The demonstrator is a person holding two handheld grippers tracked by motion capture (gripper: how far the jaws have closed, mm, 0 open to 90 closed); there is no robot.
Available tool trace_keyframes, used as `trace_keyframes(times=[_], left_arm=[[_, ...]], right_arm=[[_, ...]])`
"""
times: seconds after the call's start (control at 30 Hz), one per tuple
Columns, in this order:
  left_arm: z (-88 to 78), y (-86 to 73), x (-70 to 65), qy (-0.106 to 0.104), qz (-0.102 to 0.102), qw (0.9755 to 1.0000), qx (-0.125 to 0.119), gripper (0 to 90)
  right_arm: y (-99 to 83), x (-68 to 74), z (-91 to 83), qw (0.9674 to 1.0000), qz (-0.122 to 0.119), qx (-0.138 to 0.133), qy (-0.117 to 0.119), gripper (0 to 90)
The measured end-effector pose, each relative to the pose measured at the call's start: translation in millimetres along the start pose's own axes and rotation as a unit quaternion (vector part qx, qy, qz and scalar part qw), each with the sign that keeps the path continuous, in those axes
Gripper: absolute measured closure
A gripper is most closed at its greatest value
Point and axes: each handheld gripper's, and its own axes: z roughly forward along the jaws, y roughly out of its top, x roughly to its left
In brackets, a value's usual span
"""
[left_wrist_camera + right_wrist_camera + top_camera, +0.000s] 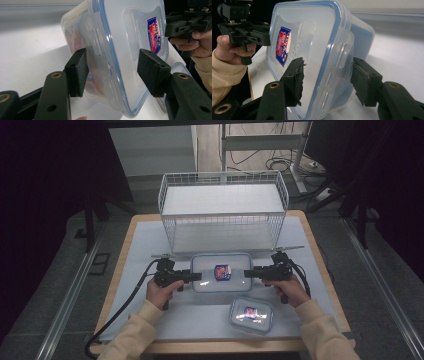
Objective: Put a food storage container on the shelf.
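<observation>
The step in hand looks like a 2-handed lift of the large lidded container [221,272], one short end to each tool. To do it well, both pairs of pads should bite squarely over the lid rim and the base below it, then rise together and level so the box does not twist or slip.

The left gripper [112,71] stands about half open, straddling the container's near end; its lower pad lies against the wall, but the upper pad looks just clear of the lid, so I cannot tell whether the grip is firm. The right gripper [327,77] straddles the opposite end likewise, with the same doubt.

The container sits between the 2 grippers. It is clear plastic, rectangular with rounded corners, with a blue-edged lid, side latches and 1 blue-and-red label [222,271]. Something orange shows faintly inside.
</observation>
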Motion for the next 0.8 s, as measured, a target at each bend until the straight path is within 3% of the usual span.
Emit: trace_keyframes(times=[0.13,0.27,0.8], left_arm=[[-0.9,-0.9,-1.4,0.001,0.001,1.0000,-0.002,43.7],[-2.5,-2.4,0.1,-0.007,-0.007,0.9999,-0.009,45.8],[-7.5,-3.0,1.2,-0.020,0.008,0.9998,-0.004,50.5]], right_arm=[[-1.6,2.2,-0.4,1.0000,0.006,-0.005,-0.005,46.4],[-3.6,1.4,-1.8,0.9995,0.029,-0.013,0.002,48.4],[-6.2,4.3,-5.2,0.9999,0.011,-0.013,0.003,49.0]])
